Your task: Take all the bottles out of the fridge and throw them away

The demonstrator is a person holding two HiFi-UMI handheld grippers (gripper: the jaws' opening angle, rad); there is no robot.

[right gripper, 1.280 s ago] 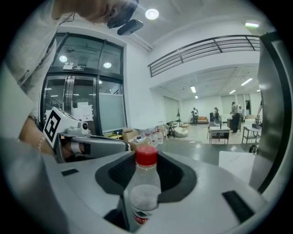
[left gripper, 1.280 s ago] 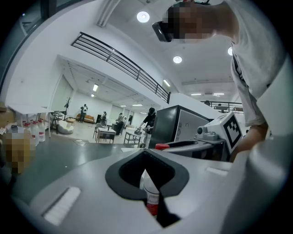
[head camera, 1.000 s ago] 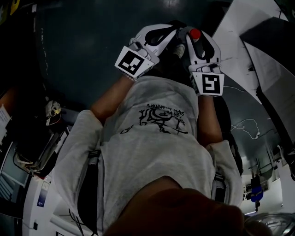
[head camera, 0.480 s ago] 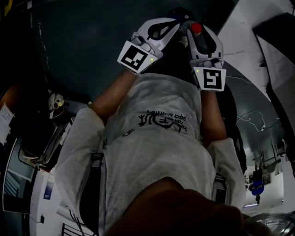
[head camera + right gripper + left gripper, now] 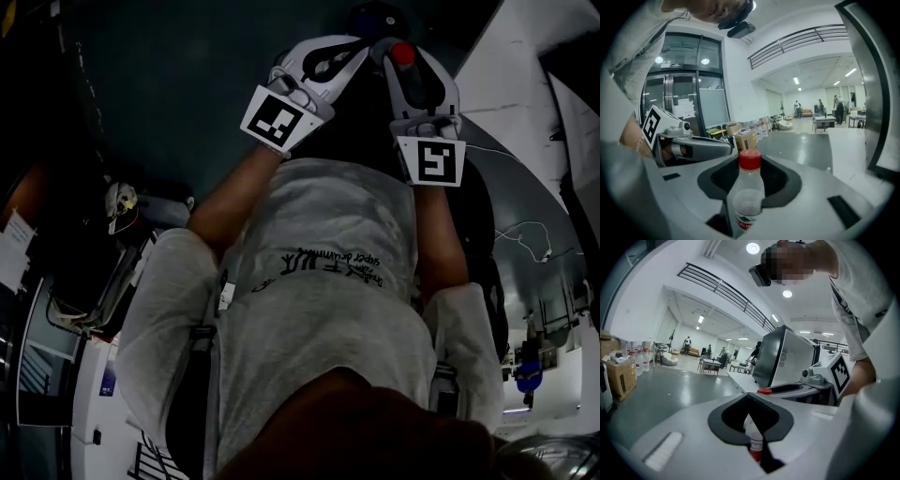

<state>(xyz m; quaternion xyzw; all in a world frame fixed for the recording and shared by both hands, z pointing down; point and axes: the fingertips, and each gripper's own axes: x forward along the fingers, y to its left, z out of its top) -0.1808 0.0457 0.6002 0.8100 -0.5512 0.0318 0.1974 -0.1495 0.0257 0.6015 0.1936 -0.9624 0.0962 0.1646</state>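
Floor (image 5: 806, 140) glossy grey, cardboard boxes (image 5: 746, 138) along white wall (image 5: 738, 89).

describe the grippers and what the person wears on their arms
The left gripper and right gripper are smooth white shells with black cut-outs and dark grey jaw linings. Each carries a white cube printed with black square markers. No cables show. The person wears a light grey short-sleeved T-shirt with dark print.

Two bottles (image 5: 753, 437) (image 5: 748, 187) and two grippers (image 5: 347, 56) (image 5: 405, 58)
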